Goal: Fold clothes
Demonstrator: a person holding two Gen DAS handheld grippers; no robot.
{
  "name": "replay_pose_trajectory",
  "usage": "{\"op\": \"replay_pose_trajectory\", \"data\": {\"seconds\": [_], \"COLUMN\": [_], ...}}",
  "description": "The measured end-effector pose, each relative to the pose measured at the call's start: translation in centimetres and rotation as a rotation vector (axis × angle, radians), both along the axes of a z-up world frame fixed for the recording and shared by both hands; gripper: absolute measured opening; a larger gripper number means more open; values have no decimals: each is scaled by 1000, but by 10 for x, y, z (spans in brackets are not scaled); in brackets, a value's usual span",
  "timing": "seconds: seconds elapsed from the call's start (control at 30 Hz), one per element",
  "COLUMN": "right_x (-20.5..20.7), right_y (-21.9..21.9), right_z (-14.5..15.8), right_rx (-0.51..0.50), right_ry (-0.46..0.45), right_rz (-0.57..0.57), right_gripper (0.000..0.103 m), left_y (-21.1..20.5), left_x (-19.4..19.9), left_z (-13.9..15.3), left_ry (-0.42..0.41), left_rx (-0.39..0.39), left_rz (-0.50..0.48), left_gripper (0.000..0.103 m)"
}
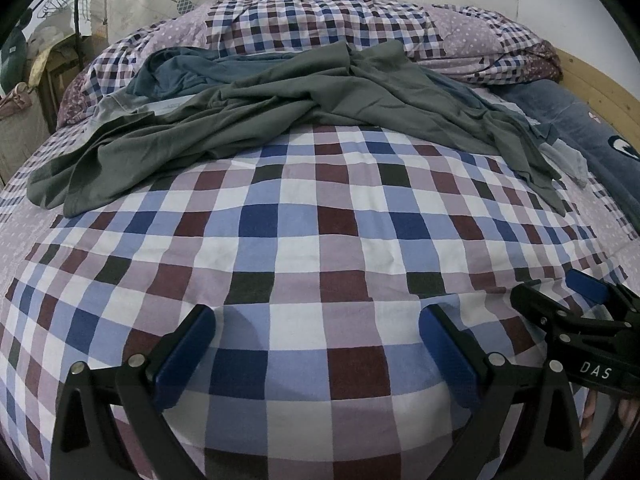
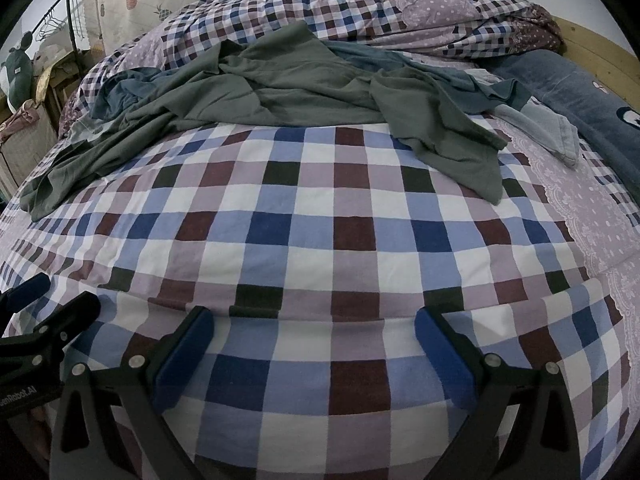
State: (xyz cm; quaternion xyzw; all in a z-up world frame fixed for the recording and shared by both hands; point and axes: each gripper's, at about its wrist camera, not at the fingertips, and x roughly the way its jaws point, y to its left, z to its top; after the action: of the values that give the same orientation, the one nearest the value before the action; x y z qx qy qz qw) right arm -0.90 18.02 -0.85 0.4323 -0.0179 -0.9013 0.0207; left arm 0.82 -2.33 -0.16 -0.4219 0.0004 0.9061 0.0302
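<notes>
**Both jaws wide, clothes heaped at the far side of the bed**

My left gripper [image 1: 316,344] hangs low over the near edge of the bed [image 1: 304,240], its jaws spread wide apart with nothing but checked sheet between the blue pads. My right gripper [image 2: 314,344] does the same just beside it, jaws equally wide and holding nothing. Each one shows at the edge of the other's view.

No basket or bin sits on the bed; the only container-like things are off the far left corner, where a cluttered shelf [image 2: 44,80] and a clothes rail [image 2: 60,12] stand. I cannot tell what the shelf holds beyond a green soft toy [image 2: 18,76].

The clothes lie well apart from me, across the far half of the bed. A grey-green garment [image 1: 280,116] is sprawled and heavily creased, unfolded, one long part trailing toward the left edge and another toward the right. Under and behind it lies a teal garment [image 1: 188,68], also rumpled, and a pale grey piece [image 2: 548,132] pokes out at the right end of the heap. Behind the heap a checked duvet [image 1: 320,20] is bunched along the far edge, and a dark blue cushion [image 2: 580,96] lies along the right edge against the wooden bed frame [image 2: 600,52].
</notes>
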Motion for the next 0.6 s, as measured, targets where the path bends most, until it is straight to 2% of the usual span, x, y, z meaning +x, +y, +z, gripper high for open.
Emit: {"op": "replay_pose_trajectory", "data": {"seconds": [0.6], "right_x": [1], "right_y": [0], "right_z": [1], "right_rx": [1], "right_ry": [0], "right_rz": [1], "right_gripper": [103], "left_y": [0], "left_x": [1], "left_z": [1], "left_ry": [9], "left_rx": [-2], "left_rz": [0], "left_gripper": [103]}}
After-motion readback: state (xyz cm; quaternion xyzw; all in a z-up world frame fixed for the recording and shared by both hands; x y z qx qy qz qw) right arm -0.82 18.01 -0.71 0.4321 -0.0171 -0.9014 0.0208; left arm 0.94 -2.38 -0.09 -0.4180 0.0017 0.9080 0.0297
